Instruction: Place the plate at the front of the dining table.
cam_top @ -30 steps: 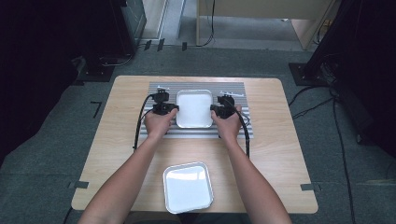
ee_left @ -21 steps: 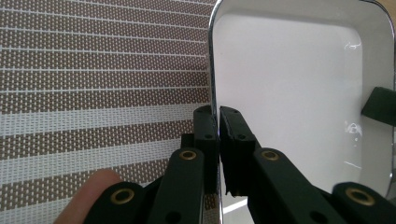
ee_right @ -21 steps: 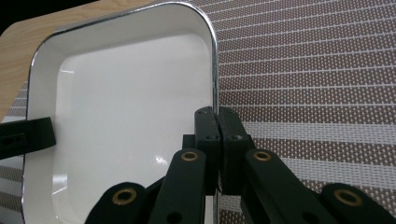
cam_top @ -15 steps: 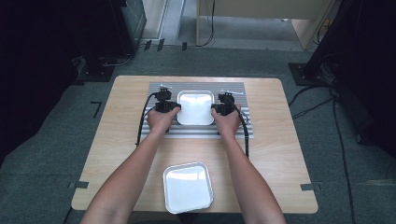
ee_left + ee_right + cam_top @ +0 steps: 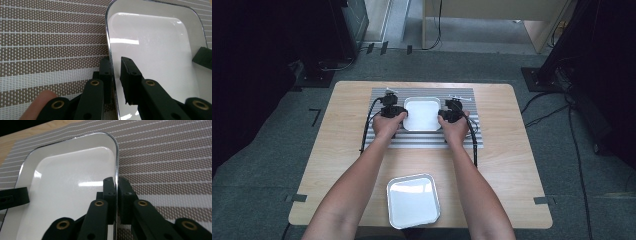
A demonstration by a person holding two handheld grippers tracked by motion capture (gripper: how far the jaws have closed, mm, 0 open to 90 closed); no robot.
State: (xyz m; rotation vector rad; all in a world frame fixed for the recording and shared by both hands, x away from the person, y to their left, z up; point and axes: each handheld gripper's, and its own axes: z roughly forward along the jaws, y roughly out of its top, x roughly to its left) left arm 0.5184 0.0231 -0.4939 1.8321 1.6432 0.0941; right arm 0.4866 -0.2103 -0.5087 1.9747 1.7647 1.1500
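Tray (image 5: 422,114) unmoved on striped mat (image 5: 462,137), wooden table (image 5: 512,165).

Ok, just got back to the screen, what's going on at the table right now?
A person holds a gripper in each hand at a white tray lying on the striped mat. The right gripper has its fingers pinched on the tray's right rim. The left gripper straddles the left rim, with a small gap showing at the inner finger, so it isn't fully clamped. A second tray sits at the near table edge, untouched.
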